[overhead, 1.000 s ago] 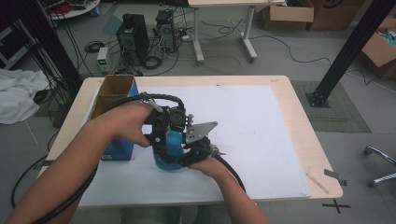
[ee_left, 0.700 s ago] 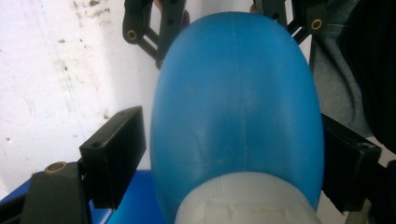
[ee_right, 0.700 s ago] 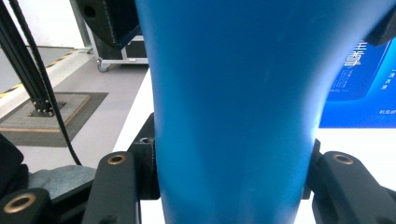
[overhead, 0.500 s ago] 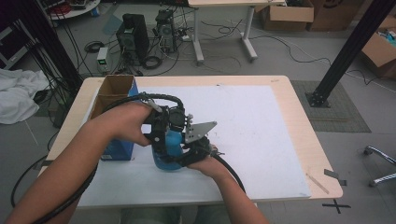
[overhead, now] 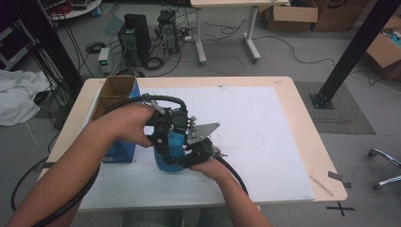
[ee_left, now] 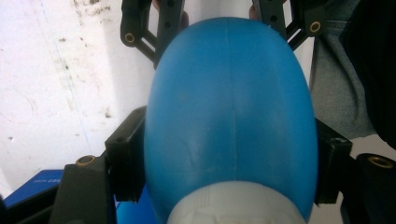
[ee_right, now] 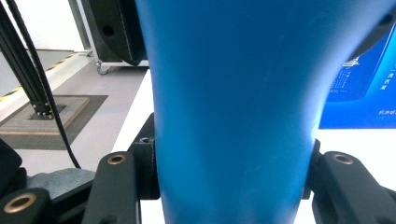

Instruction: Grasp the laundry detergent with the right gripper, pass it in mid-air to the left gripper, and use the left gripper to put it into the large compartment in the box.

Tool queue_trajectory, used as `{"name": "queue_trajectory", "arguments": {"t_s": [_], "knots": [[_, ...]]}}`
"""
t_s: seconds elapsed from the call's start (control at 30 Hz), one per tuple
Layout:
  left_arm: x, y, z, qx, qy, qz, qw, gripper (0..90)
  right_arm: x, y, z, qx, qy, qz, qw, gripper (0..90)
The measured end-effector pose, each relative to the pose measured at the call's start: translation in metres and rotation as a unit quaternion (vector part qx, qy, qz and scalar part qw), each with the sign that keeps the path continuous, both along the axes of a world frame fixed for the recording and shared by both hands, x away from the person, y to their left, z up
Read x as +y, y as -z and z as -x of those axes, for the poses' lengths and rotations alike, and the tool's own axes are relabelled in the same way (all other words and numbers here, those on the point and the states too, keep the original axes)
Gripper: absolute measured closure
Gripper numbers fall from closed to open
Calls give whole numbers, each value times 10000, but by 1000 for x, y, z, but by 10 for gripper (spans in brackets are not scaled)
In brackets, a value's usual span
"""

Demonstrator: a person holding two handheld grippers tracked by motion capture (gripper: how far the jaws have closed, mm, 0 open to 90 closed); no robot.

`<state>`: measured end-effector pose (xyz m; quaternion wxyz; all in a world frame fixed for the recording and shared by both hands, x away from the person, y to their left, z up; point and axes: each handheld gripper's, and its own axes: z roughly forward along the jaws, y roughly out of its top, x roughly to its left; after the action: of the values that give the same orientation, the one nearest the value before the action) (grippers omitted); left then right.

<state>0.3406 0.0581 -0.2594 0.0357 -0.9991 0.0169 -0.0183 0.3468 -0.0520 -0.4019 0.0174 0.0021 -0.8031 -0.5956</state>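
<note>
Near the left edge of the tabletop (overhead: 302,123), toward the far left corner, stands one open cardboard box (overhead: 116,90) with blue sides, its top flaps brown. One white sheet (overhead: 265,127) covers most of the tabletop, reaching almost to the right edge.

Just right of the box, close to the near edge, sits the one thing being worked on: a single blue bottle (overhead: 171,151) with a rounded body. Two grippers meet on it. The left gripper (overhead: 163,125), held in the person's left hand (overhead: 135,124), comes at the bottle from the box side. Its own view looks along the bottle's domed blue body (ee_left: 229,121), with a whitish band at the bottom of the picture; its two black jaws sit flush against the bottle's left and right flanks, and they have just been closing in on it, so this gripper now grasps the bottle.

The right gripper (overhead: 194,156), held in the person's right hand (overhead: 210,166), comes from the near side, a grey three-cornered plate (overhead: 202,131) standing above it. In its own view the bottle's (ee_right: 233,107) narrower waist fills the space between two black jaws, which press against both sides: clenched on the same bottle. Behind, that view shows a blue panel of the box (ee_right: 364,74) with small white print.

One black cable (overhead: 156,99) arches from the left gripper over the hand; another (overhead: 231,168) trails from the right gripper along the forearm.
</note>
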Motion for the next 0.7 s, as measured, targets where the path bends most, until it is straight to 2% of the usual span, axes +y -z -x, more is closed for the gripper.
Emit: {"name": "queue_trajectory", "arguments": {"t_s": [0.17, 0.3, 0.37, 0.43, 0.53, 0.7], "knots": [[0, 1, 0, -15, 51, -41, 10000, 375, 1, 0, 0, 14, -22, -13, 10000, 453], [0, 3, 1, -25, 59, -20, 10000, 382, 1, 1, 0, 23, -19, -1, 10000, 453], [-1, 2, 1, -28, 50, -86, 9999, 385, 1, 1, 1, 4, -22, 9, 10000, 453], [-1, 1, 3, -89, 26, -76, 9999, 387, 1, 1, 1, -5, -17, 3, 10000, 452], [0, -1, 4, -152, 24, -52, 9999, 390, 0, -1, 2, -100, 53, 13, 9999, 446], [0, -2, 4, -133, -13, -45, 9999, 392, -1, -4, 3, -159, 64, 21, 9999, 436]]}}
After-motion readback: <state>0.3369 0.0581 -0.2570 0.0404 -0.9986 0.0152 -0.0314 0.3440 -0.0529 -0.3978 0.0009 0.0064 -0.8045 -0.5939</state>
